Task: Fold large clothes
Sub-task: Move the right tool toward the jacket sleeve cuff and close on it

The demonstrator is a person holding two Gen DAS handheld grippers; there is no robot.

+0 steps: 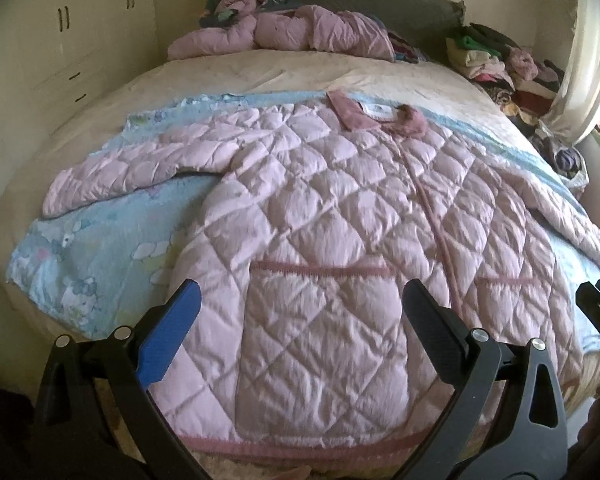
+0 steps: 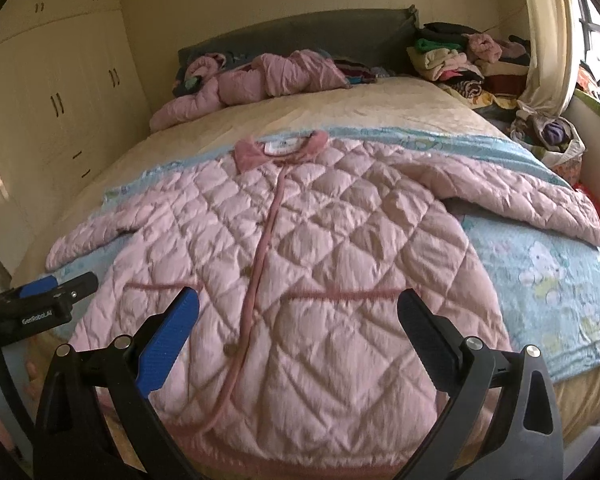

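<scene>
- The bed (image 2: pixel 340 112) fills both views; its far half is bare sheet, open room to fold toward; clothes pile (image 2: pixel 460 64) crowds the upper right.
- The blue blanket (image 2: pixel 540 280) lies under the pink quilted jacket (image 2: pixel 300 248), which is spread flat, front up, at frame centre, hem nearest, sleeves out sideways.
- The left claw (image 1: pixel 300 312) and right claw (image 2: pixel 298 312) hover wide, holding nothing; best, I judge, to grip a sleeve and carry it inward, clear of the blanket's edge.
</scene>
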